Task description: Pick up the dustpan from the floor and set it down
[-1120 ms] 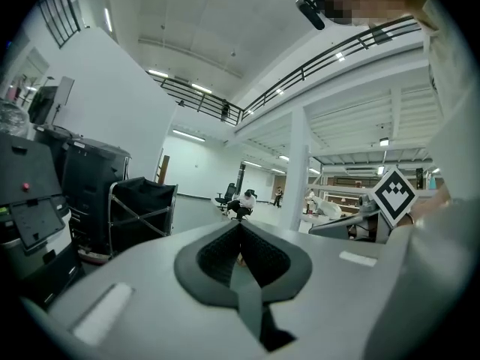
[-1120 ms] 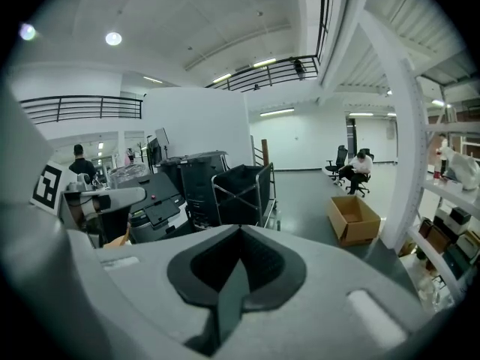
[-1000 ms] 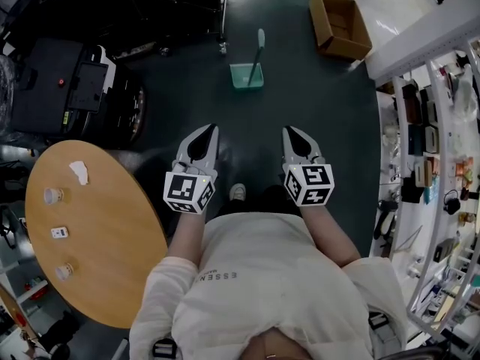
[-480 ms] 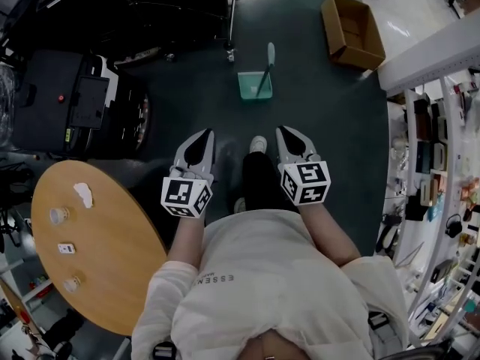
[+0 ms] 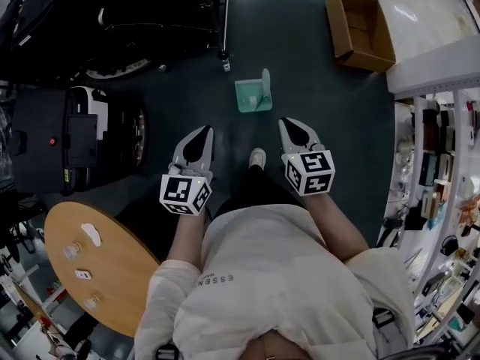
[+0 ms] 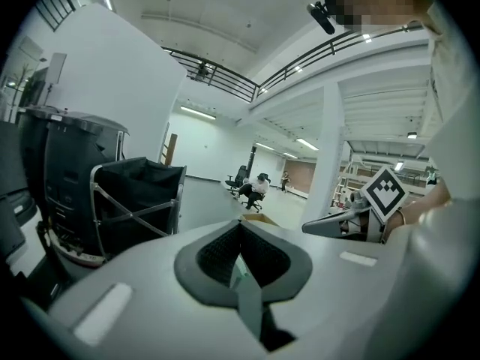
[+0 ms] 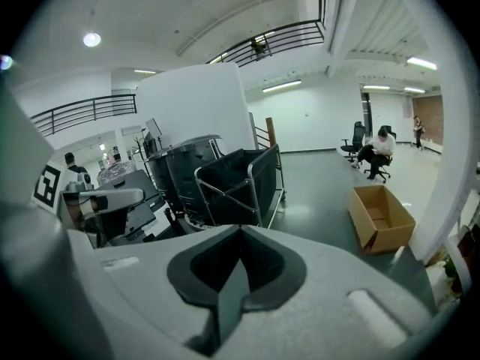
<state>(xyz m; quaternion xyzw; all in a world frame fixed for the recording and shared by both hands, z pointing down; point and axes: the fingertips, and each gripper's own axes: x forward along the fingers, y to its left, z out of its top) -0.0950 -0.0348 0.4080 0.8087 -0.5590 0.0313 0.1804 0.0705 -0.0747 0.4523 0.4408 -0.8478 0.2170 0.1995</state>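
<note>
- Table point(image 5: 112, 276), lower left: round and wooden, with a few small items on it. It sits off to the side and seems to play no part here.
- Left gripper point(image 5: 201, 132), left of centre: its jaws are closed together on nothing. It is held out ahead of the body, probably just carried along for the approach.
- Dustpan point(image 5: 251, 94), upper centre: teal, on the dark floor with its handle standing up. It lies ahead of both grippers, well apart from them, and is not yet picked up. The raised handle looks like the easiest place to grip.
- Shoe point(image 5: 257, 157), centre: it points toward the dustpan, which suggests a walk-up.
- Right gripper point(image 5: 294, 124), right of centre: its jaws are pressed together and empty. They would have to part before any grip.
- Box point(image 5: 360, 28), upper right: open cardboard, well apart from the dustpan.
</note>
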